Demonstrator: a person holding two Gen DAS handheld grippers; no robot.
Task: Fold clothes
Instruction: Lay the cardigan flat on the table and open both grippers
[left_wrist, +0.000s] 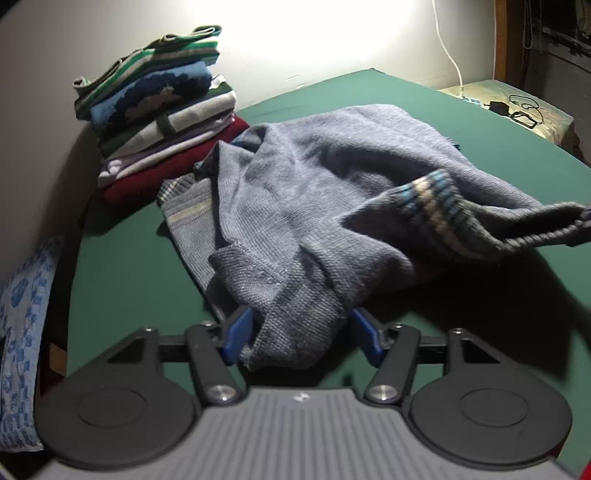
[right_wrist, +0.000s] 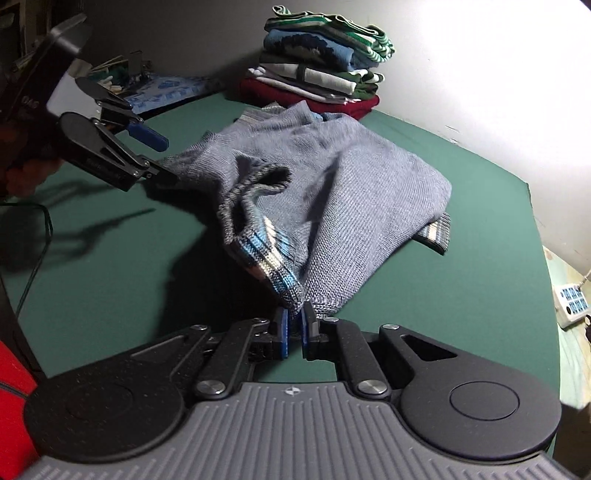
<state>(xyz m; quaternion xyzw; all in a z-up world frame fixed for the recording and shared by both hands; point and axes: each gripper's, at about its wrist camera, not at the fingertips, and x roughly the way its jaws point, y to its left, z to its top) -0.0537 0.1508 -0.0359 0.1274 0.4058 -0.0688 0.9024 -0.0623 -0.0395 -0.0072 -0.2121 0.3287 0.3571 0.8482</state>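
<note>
Counter: a wide surface under a taut green cloth (left_wrist: 461, 122), set against a pale wall, carried everything.
Sweater: a grey-blue knitted sweater (left_wrist: 295, 192) with blue and cream striped ribbed cuffs lay rumpled across the middle of the counter, partly doubled over itself; one striped cuff (right_wrist: 266, 254) was lifted off the cloth towards the right hand-held gripper.
Stack: a pile of folded clothes (left_wrist: 162, 110), dark red at the bottom, pale and blue pieces in the middle, green-and-white stripes on top, stood at the far edge by the wall, just beside the sweater's far end.
Left hand-held gripper: the black left hand-held gripper with blue pads (left_wrist: 301, 339) stood with its jaws apart; a flap of the sweater's edge lay between the pads without being pinched.
Right hand-held gripper: the matching right hand-held gripper (right_wrist: 293, 332) had its blue pads drawn together, clamped on the sweater's edge next to the striped cuff.
Power strip: a white power strip (right_wrist: 572, 301) lay off the counter's right side.
</note>
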